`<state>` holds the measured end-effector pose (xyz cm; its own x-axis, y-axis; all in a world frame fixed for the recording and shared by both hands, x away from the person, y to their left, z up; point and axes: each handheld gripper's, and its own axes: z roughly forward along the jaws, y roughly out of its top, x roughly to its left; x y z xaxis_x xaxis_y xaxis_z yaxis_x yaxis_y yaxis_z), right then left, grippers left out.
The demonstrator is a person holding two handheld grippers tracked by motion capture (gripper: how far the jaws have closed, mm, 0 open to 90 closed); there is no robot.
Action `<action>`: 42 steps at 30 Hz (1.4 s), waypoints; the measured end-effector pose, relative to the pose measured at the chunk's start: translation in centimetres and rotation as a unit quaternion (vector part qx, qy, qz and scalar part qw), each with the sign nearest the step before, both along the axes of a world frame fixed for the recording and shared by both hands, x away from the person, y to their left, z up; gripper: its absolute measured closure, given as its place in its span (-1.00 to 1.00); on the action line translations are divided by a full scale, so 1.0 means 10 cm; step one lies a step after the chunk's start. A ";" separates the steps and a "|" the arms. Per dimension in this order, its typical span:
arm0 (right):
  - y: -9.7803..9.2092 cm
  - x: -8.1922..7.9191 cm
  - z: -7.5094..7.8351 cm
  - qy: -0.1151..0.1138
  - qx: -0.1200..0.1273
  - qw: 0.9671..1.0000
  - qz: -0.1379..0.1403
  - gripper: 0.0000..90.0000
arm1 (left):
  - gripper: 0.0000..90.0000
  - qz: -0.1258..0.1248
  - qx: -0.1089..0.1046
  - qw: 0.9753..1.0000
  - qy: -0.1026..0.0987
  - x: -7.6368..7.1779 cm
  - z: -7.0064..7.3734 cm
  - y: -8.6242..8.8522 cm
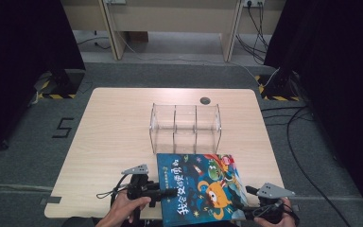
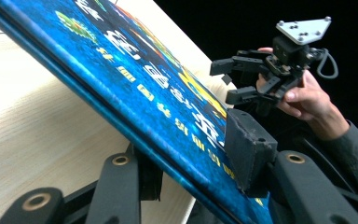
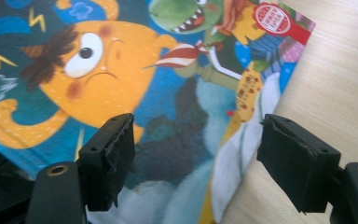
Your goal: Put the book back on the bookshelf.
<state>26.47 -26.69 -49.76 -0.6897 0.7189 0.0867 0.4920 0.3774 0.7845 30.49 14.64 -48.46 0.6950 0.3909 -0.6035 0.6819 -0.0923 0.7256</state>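
Left tongs [image 1: 163, 193] pinch the spine edge of a children's picture book [image 1: 199, 185], tilting it off the table [image 1: 108, 142] just in front of the clear three-slot organizer [image 1: 185, 124]; right tongs [image 3: 200, 154] hang spread over its cover. Slotting it remains undone.

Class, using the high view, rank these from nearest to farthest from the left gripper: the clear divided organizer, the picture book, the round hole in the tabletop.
1. picture book, clamped in the left gripper.
2. clear divided organizer, mid-table beyond the book.
3. round hole, by the far edge.
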 end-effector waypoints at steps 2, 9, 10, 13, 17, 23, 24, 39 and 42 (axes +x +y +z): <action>0.08 -0.08 0.02 -0.004 -0.001 1.000 0.007 -0.39 | 0.28 0.003 0.001 1.000 -0.003 -0.01 0.01 0.00; 0.21 -0.23 0.07 -0.020 0.004 1.000 0.020 -0.40 | 0.27 0.009 0.006 1.000 -0.004 -0.01 0.04 0.01; 0.26 -0.28 0.08 -0.024 0.002 0.999 0.027 -0.41 | 0.26 0.014 0.005 1.000 0.001 0.00 0.03 0.02; 0.31 -0.32 0.08 -0.027 0.001 0.999 0.033 -0.41 | 0.26 0.018 0.006 1.000 0.004 0.01 0.03 0.03; 0.40 -0.41 0.09 -0.031 -0.005 0.998 0.048 -0.44 | 0.26 0.025 0.007 1.000 -0.001 0.01 0.04 0.05; 0.57 -0.49 0.08 -0.042 -0.019 0.997 0.064 -0.46 | 0.25 0.031 0.009 0.999 0.000 0.00 0.05 0.05; 0.63 -0.51 0.07 -0.041 -0.017 0.996 0.072 -0.46 | 0.26 0.032 0.009 0.999 -0.001 -0.01 0.06 0.04; 0.97 -0.56 0.04 -0.094 -0.079 0.990 0.067 -0.52 | 0.26 0.052 0.014 0.999 -0.003 -0.07 0.11 0.00; 1.04 -0.57 0.03 -0.101 -0.079 0.990 0.064 -0.61 | 0.26 0.054 0.013 0.998 -0.003 -0.09 0.13 -0.01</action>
